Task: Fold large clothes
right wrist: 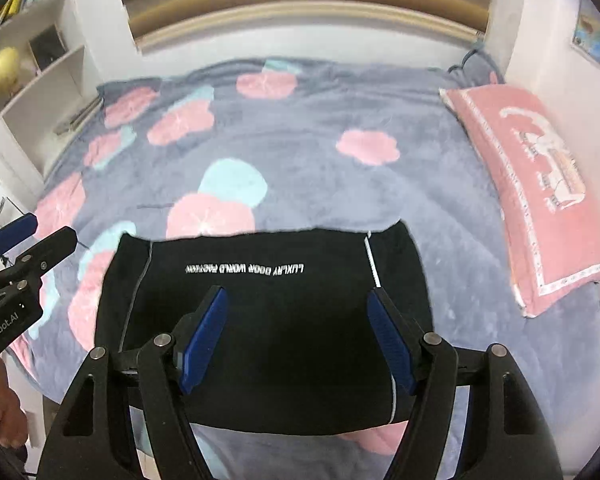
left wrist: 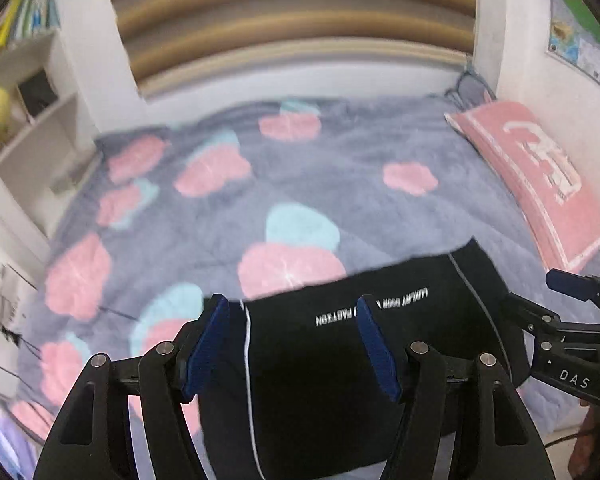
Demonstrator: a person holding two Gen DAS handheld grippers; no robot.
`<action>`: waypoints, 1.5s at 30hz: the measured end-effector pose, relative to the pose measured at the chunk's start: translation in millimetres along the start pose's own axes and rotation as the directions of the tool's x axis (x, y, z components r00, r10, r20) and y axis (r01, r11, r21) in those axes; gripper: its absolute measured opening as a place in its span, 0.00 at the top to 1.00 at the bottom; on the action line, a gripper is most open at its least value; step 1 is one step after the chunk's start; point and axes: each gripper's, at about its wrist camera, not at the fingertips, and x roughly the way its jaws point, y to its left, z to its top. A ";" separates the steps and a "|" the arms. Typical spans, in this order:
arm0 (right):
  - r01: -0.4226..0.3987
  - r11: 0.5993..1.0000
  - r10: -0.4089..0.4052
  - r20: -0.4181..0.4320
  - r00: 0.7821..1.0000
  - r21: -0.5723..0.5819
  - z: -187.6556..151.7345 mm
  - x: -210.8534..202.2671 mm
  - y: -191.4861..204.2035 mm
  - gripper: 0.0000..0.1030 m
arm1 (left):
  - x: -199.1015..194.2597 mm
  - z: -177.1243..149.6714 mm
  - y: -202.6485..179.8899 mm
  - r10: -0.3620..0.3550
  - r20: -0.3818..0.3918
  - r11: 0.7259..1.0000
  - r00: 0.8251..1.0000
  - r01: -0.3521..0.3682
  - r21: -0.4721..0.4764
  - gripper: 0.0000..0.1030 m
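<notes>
Folded black garment (right wrist: 260, 320) lies below the open right hand-held gripper (right wrist: 296, 340).

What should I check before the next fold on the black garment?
1. Left tool open, nothing held: ok.
2. Right tool open, nothing held: ok.
3. Black garment lying flat in a compact rectangle on the blanket: ok.
4. Pink pillow apart from the garment: ok.
5. Garment's near edge reachable: cannot tell, the tools hide part of it.
6. Layers underneath aligned: cannot tell.
</notes>
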 end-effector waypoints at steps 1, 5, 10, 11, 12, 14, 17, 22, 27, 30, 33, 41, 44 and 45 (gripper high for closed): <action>0.009 1.000 -0.009 0.010 1.000 -0.004 2.0 -7.6 0.1 0.28 | -8.0 1.1 -2.7 0.007 0.016 1.000 1.000 -0.007 -0.004 0.35; 0.037 0.999 -0.036 0.040 0.999 -0.013 6.3 -30.7 -0.3 0.27 | -34.7 17.1 -8.3 0.028 0.062 1.000 0.998 -0.028 -0.008 0.34; 0.031 0.999 -0.032 0.048 0.998 0.015 4.0 -42.8 -12.0 0.18 | -51.2 21.5 -25.1 0.032 0.087 0.999 0.996 -0.032 0.006 0.34; 0.027 1.000 -0.028 0.048 0.998 0.015 2.9 -42.2 -15.5 0.18 | -52.4 21.3 -28.4 0.035 0.085 0.999 0.996 -0.036 0.005 0.34; 0.024 1.000 -0.025 0.047 0.999 0.016 1.2 -42.0 -17.1 0.18 | -52.7 21.0 -31.8 0.035 0.082 0.999 0.996 -0.035 0.004 0.34; 0.028 1.000 -0.028 0.037 0.999 0.012 -2.6 -40.0 -20.0 0.18 | -51.3 19.6 -38.2 0.022 0.065 1.000 0.998 -0.022 0.000 0.34; 0.021 1.000 -0.022 0.022 1.000 0.023 -10.4 -35.5 -25.1 0.18 | -47.7 16.1 -45.6 0.006 0.041 1.000 0.999 -0.005 -0.015 0.34; 0.012 0.999 -0.012 -0.003 1.000 0.033 -20.7 -28.5 -34.5 0.18 | -36.7 11.4 -55.7 0.008 0.007 1.000 1.000 -0.008 -0.028 0.34; -0.005 1.000 0.005 -0.019 1.000 0.026 -25.5 -22.2 -44.4 0.18 | -29.7 12.8 -65.9 0.021 -0.009 0.999 1.000 -0.021 -0.047 0.34; -0.026 0.999 0.027 -0.026 0.999 0.028 -28.5 -18.3 -50.4 0.18 | -27.0 13.6 -74.3 0.042 -0.018 0.998 0.999 -0.043 -0.048 0.34; -0.045 0.998 0.046 -0.032 0.998 0.035 -32.0 -13.4 -57.9 0.18 | -23.1 14.4 -81.2 0.065 -0.033 0.997 0.997 -0.067 -0.047 0.34; -0.075 0.995 0.079 -0.060 0.995 0.064 -38.0 -4.1 -65.6 0.18 | -15.2 12.4 -92.0 0.088 -0.072 0.995 0.994 -0.091 -0.040 0.34; -0.068 0.996 0.072 -0.056 0.996 0.062 -37.4 -3.0 -66.6 0.18 | -10.9 13.7 -91.7 0.082 -0.080 0.996 0.993 -0.085 -0.041 0.34; -0.064 0.996 0.067 -0.058 0.996 0.061 -36.7 -1.6 -66.3 0.18 | -9.5 13.8 -90.8 0.077 -0.082 0.996 0.994 -0.080 -0.040 0.34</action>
